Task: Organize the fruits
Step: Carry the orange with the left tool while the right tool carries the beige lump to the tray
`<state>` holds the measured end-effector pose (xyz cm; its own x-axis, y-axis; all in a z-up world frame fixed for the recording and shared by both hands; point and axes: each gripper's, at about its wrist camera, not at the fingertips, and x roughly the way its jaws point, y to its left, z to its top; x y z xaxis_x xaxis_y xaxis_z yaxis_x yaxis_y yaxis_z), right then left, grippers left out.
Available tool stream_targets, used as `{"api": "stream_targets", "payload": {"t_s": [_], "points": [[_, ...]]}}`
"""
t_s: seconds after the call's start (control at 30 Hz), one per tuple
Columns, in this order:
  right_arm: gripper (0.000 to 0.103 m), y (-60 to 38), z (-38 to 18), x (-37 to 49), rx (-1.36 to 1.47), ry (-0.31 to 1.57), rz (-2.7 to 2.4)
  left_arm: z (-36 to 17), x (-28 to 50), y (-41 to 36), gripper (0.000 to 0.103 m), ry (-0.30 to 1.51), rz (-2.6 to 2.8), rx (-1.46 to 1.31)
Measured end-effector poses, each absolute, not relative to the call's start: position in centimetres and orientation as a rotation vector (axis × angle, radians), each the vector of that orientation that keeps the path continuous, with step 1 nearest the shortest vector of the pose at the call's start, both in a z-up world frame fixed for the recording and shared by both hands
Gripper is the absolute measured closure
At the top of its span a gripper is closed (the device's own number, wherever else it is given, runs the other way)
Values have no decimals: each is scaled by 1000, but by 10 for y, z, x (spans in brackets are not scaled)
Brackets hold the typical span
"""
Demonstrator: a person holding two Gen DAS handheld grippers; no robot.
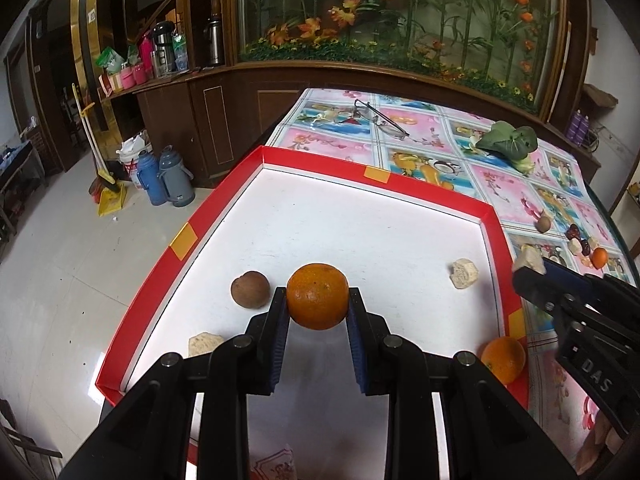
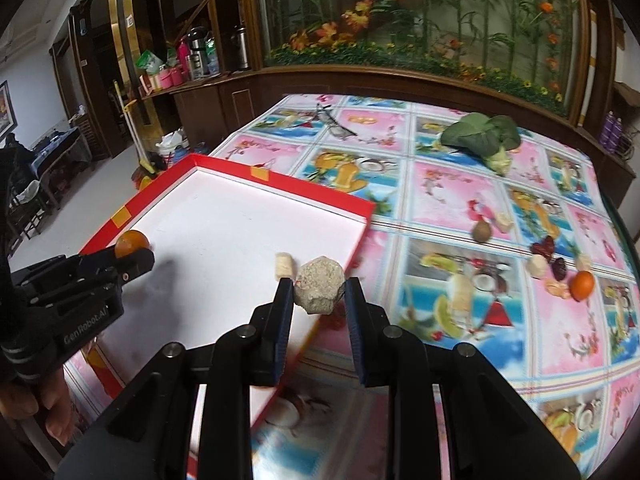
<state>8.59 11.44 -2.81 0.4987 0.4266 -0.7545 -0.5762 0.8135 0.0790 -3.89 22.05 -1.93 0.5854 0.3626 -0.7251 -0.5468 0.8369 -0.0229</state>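
My left gripper (image 1: 317, 298) is shut on an orange (image 1: 317, 295) and holds it over the white floor of the red-rimmed tray (image 1: 224, 200). In the tray lie a brown round fruit (image 1: 250, 289), a beige chunk (image 1: 464, 274), another beige chunk (image 1: 204, 343) and a second orange (image 1: 503, 359) at the right wall. My right gripper (image 2: 318, 292) is shut on a rough beige lump (image 2: 319, 290) above the tray's right rim (image 2: 360, 236). It shows in the left wrist view (image 1: 530, 264) too. The left gripper (image 2: 132, 254) shows at the left of the right wrist view.
On the flowered tablecloth lie a small pile of fruit pieces with an orange (image 2: 582, 285), dark red fruits (image 2: 546, 247), a brown fruit (image 2: 482, 231), a leafy green vegetable (image 2: 480, 136) and glasses (image 2: 334, 122). A wooden cabinet with an aquarium stands behind the table.
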Motion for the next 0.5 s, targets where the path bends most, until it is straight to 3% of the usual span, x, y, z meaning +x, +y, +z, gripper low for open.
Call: {"api": "stream_targets", "payload": {"t_s": [0.5], "points": [[75, 156, -48, 122, -220, 905, 645, -23, -34, 238, 76, 791, 557, -271]]}}
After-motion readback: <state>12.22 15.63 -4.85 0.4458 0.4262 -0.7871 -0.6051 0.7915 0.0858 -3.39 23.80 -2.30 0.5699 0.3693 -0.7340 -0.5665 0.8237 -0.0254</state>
